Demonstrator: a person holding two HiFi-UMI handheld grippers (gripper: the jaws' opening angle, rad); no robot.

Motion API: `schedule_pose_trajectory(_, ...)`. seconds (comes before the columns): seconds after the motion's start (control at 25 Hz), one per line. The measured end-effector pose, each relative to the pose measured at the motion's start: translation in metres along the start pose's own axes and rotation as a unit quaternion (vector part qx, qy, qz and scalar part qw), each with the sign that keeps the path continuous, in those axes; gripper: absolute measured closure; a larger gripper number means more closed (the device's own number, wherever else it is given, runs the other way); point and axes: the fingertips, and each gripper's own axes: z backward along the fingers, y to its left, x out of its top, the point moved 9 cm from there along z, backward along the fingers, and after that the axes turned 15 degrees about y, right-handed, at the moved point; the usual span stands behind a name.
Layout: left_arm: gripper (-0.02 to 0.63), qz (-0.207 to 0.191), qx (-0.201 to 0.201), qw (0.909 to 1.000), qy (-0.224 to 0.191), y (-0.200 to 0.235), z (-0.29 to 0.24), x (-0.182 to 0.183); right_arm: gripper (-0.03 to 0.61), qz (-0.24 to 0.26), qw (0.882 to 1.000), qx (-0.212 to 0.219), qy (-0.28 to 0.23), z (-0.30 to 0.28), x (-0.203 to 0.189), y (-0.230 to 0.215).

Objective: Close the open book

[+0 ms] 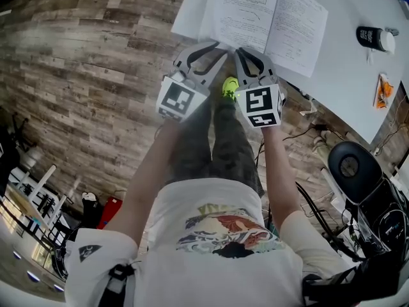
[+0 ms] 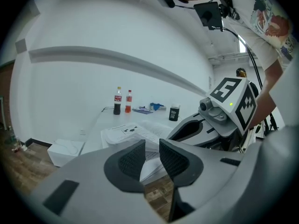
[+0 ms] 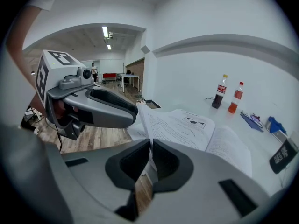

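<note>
An open book (image 1: pixel 255 18) with printed pages lies at the near edge of the white table (image 1: pixel 358 88). Both grippers are held side by side at that edge. My right gripper (image 3: pixel 151 150) is shut on the edge of a lifted page (image 3: pixel 159 122), which stands up from the left half of the book (image 3: pixel 201 127). In the head view its tips (image 1: pixel 239 50) touch the book near the spine. My left gripper (image 2: pixel 152 148) stands narrowly open with nothing between its pads; the book (image 2: pixel 126 132) lies just beyond it. Its tips (image 1: pixel 216 45) sit at the book's near edge.
Two drink bottles (image 3: pixel 219 93) (image 3: pixel 236 99) stand at the far side of the table. A dark can (image 1: pixel 376 38) and an orange packet (image 1: pixel 382 91) lie to the right. An office chair (image 1: pixel 350 165) and cables sit on the wooden floor (image 1: pixel 83 75) at right.
</note>
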Motion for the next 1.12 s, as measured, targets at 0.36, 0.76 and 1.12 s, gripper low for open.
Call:
schedule_pose_trajectory(0.36,0.541,0.003,-0.006,0.9999,0.010,0.000,0.005,0.006,0.548,-0.058,0.998,0.018,-0.015,0.006,-0.002,-0.002)
schedule_pose_trajectory(0.76,0.541,-0.001,-0.012,0.9999,0.008,-0.003,0.012,0.019,0.549,-0.116,0.992,0.028,-0.038,0.021,-0.005,-0.008)
schedule_pose_trajectory(1.12,0.541,-0.011,-0.018,0.9997,0.008,-0.011,0.024,0.033,0.552,-0.183,0.981,0.024,-0.061,0.044,-0.012,-0.017)
